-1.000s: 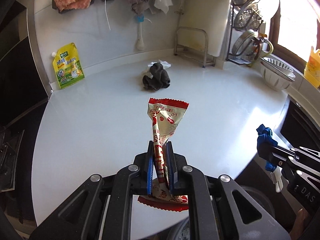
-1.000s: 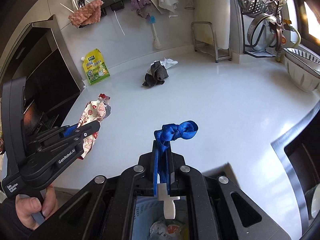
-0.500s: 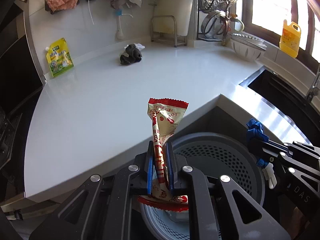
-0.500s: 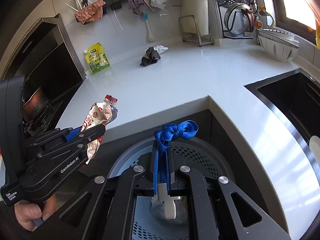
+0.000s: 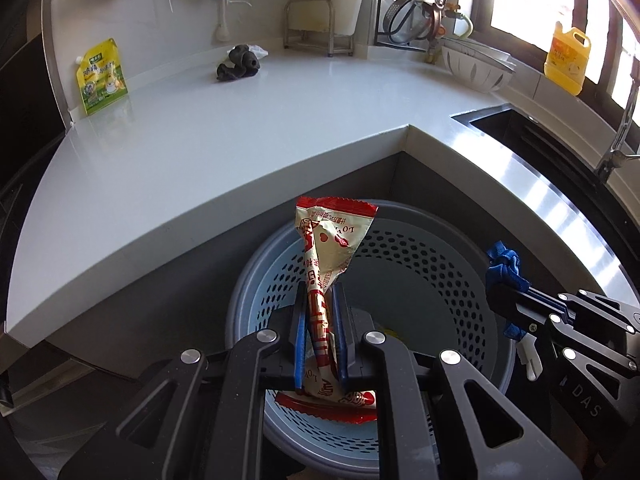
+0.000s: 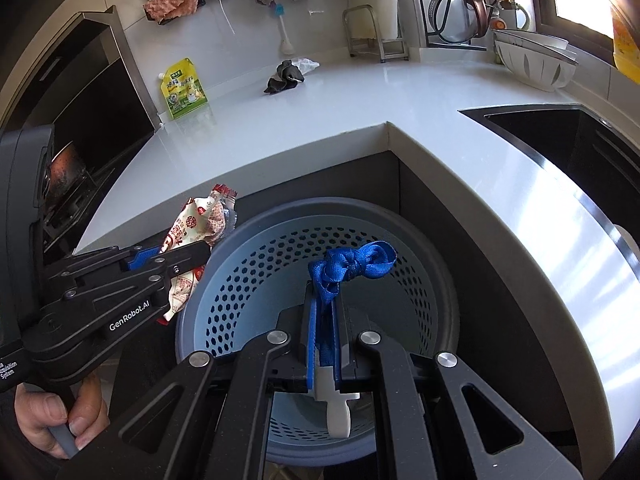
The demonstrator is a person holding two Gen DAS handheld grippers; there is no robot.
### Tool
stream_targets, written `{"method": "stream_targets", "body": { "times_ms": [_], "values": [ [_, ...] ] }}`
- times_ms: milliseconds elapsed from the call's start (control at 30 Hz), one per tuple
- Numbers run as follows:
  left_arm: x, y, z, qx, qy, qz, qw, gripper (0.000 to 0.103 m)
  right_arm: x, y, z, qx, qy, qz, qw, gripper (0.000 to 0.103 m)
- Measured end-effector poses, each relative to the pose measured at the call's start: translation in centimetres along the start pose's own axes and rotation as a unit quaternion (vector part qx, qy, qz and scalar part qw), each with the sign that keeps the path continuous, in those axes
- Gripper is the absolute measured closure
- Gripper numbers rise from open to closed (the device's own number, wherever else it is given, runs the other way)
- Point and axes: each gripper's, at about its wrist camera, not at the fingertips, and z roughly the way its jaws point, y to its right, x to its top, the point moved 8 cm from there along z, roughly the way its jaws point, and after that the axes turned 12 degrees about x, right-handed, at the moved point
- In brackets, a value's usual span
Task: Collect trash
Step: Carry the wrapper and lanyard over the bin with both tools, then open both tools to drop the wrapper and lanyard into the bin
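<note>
My left gripper (image 5: 320, 292) is shut on a red and cream snack wrapper (image 5: 332, 240), which stands up between its blue pads over the grey perforated bin (image 5: 436, 264). From the right wrist view that wrapper (image 6: 200, 224) hangs above the bin's left rim (image 6: 188, 320). My right gripper (image 6: 324, 300) is shut on a knotted blue ribbon (image 6: 356, 264) with a white plastic tag (image 6: 336, 404) hanging below, held over the bin's inside. The right gripper (image 5: 500, 296) shows at the bin's right side in the left wrist view.
The white counter (image 5: 240, 136) wraps round the bin in an L. On it lie a dark crumpled cloth (image 5: 238, 66), a yellow-green pouch (image 5: 100, 78) and a white bowl (image 5: 476, 68). A dark sink (image 6: 560, 136) is at the right, a stove (image 6: 64, 176) at the left. A hand (image 6: 52, 420) grips the left handle.
Both grippers have drawn back from over the counter and sunk down, so the bin now lies under them. Each keeps its hold, on the wrapper and on the ribbon.
</note>
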Motion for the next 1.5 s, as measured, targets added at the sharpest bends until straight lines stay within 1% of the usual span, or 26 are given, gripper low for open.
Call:
{"method": "stream_targets", "body": {
  "times_ms": [100, 367, 667, 733, 800, 867, 933, 967, 1000, 1033, 1067, 1100, 1167, 1200, 1367, 1500],
  "values": [
    [-0.8, 0.3, 0.4, -0.002, -0.007, 0.001, 1.0000, 0.091, -0.6, 0.1, 0.3, -0.010, 0.002, -0.007, 1.000, 0.097],
    [-2.3, 0.4, 1.8, -0.002, -0.033, 0.000, 0.9995, 0.091, -2.3, 0.5, 1.4, -0.006, -0.008, 0.001, 1.000, 0.097],
    [-2.8, 1.0, 2.4, -0.007, -0.044, 0.003, 0.9990, 0.090, -2.4, 0.6, 1.8, -0.003, -0.008, 0.002, 1.000, 0.096],
    [-2.8, 1.0, 2.6, -0.006, -0.046, 0.001, 0.9989, 0.088, -2.4, 0.6, 1.8, -0.004, -0.008, 0.003, 1.000, 0.095],
    [-2.9, 0.9, 2.8, -0.011, -0.054, -0.005, 0.9985, 0.086, -2.4, 0.7, 1.8, -0.005, -0.007, 0.004, 1.000, 0.093],
    [-3.1, 0.9, 3.0, -0.016, -0.061, -0.009, 0.9980, 0.086, -2.3, 0.7, 1.7, -0.004, -0.005, 0.005, 1.000, 0.092],
    [-3.2, 0.8, 3.0, -0.013, -0.062, -0.010, 0.9980, 0.086, -2.2, 0.6, 1.6, -0.006, -0.003, 0.005, 1.000, 0.088],
    [-3.1, 0.7, 3.0, -0.011, -0.061, -0.012, 0.9980, 0.083, -2.2, 0.6, 1.5, -0.007, -0.002, 0.005, 1.000, 0.085],
    [-3.1, 0.7, 2.9, -0.010, -0.059, -0.014, 0.9981, 0.075, -2.2, 0.7, 1.4, -0.009, 0.001, 0.007, 1.000, 0.076],
    [-3.1, 0.6, 2.9, -0.008, -0.057, -0.016, 0.9982, 0.070, -2.1, 0.7, 1.2, -0.011, 0.005, 0.007, 1.000, 0.063],
    [-3.0, 0.4, 2.8, -0.004, -0.052, -0.017, 0.9985, 0.061, -2.0, 0.8, 1.0, -0.014, 0.011, 0.007, 1.000, 0.058],
    [-2.9, 0.3, 2.7, -0.001, -0.048, -0.019, 0.9987, 0.054, -1.8, 0.8, 0.8, -0.017, 0.015, 0.006, 1.000, 0.054],
    [-2.8, 0.0, 2.5, 0.002, -0.044, -0.022, 0.9988, 0.051, -1.7, 0.9, 0.6, -0.019, 0.019, 0.005, 1.000, 0.052],
    [-2.8, 0.0, 2.5, 0.003, -0.045, -0.022, 0.9987, 0.050, -1.7, 1.0, 0.6, -0.020, 0.019, 0.006, 1.000, 0.049],
    [-2.7, -0.4, 2.3, 0.008, -0.042, -0.026, 0.9987, 0.043, -1.5, 1.1, 0.5, -0.017, 0.017, 0.009, 1.000, 0.048],
    [-2.7, -0.6, 2.2, 0.010, -0.041, -0.025, 0.9988, 0.041, -1.6, 0.9, 0.5, -0.013, 0.015, 0.007, 1.000, 0.047]
  ]
}}
